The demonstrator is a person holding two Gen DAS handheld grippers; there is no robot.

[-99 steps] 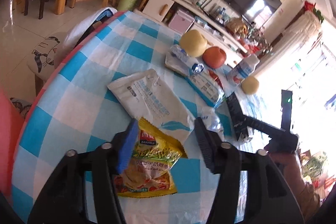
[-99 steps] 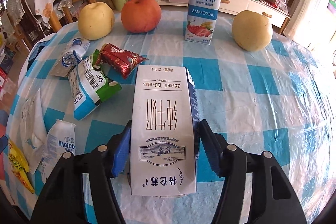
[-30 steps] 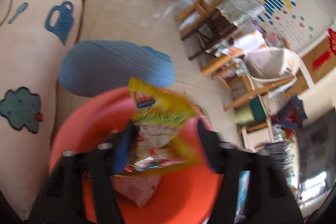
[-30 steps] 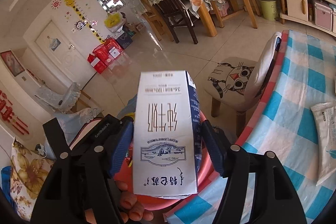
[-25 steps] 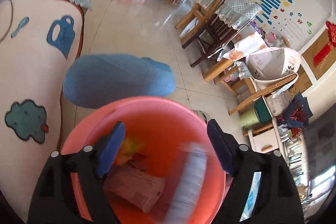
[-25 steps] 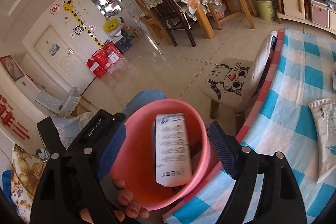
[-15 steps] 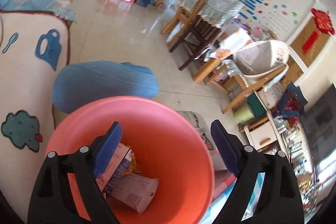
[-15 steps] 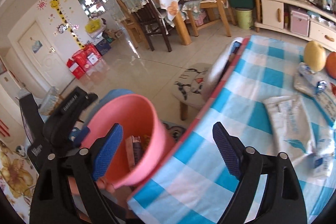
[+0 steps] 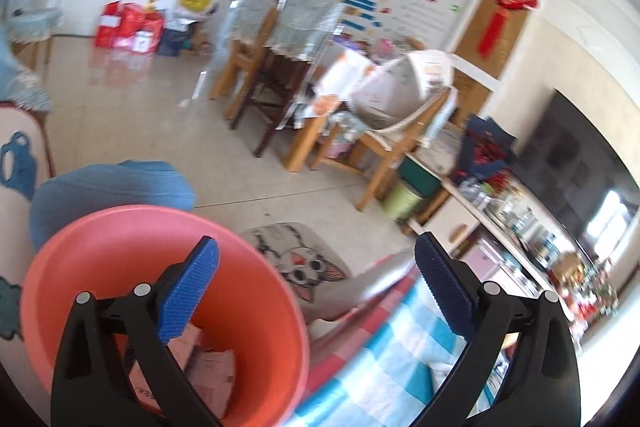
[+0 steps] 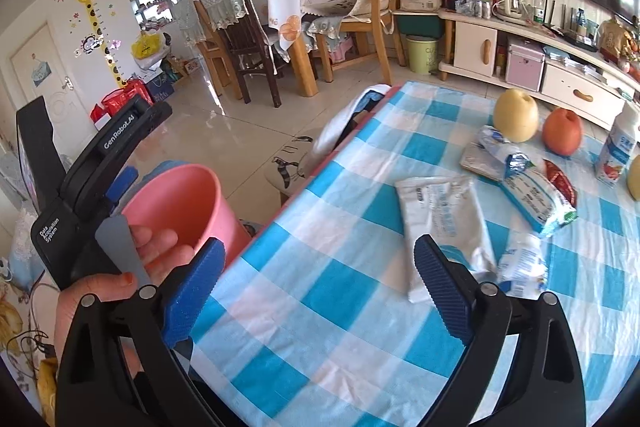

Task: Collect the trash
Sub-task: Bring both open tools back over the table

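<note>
Living-room clutter is filling the background: wooden chairs (image 10: 360, 11) draped in cloth, a giraffe height sticker (image 10: 98, 27) on the white wall, a low white cabinet (image 10: 532, 59) along the far side. Blue-and-white checked surface (image 10: 328, 291) is taking up the right side, red-edged along its near border.

Left tool (image 9: 316, 291) is hovering over a round pink plastic bucket (image 9: 256, 339), blue pads spread wide, nothing between them. Crumpled packaging (image 9: 208, 375) is lying at the bucket's bottom, blurred, details unclear. Bucket is sitting below and just beside the surface's edge, next to a cat-print stool cushion (image 9: 296, 259).

Right tool (image 10: 316, 287) is pointing over the surface, pads also spread wide apart and empty. From this view the left hand (image 10: 120, 267) is gripping the black handle of the other tool, right against the bucket's outer wall.

Trash is lying on the surface: a flat white plastic pouch (image 10: 440, 223) just ahead of the right tool, a small white-and-blue crumpled wrapper (image 10: 524, 263) touching the pouch's right edge, a blue-and-white bag with green corner (image 10: 536, 191) further back, a red foil wrapper (image 10: 560, 179) tucked against it, a scrunched white-and-blue packet (image 10: 496, 147) on a grey sachet behind that.

A yellow pear (image 10: 515, 115) and a red apple (image 10: 562, 129) are sitting near each other at the far side, a white yogurt bottle (image 10: 618, 151) upright to their right.
</note>
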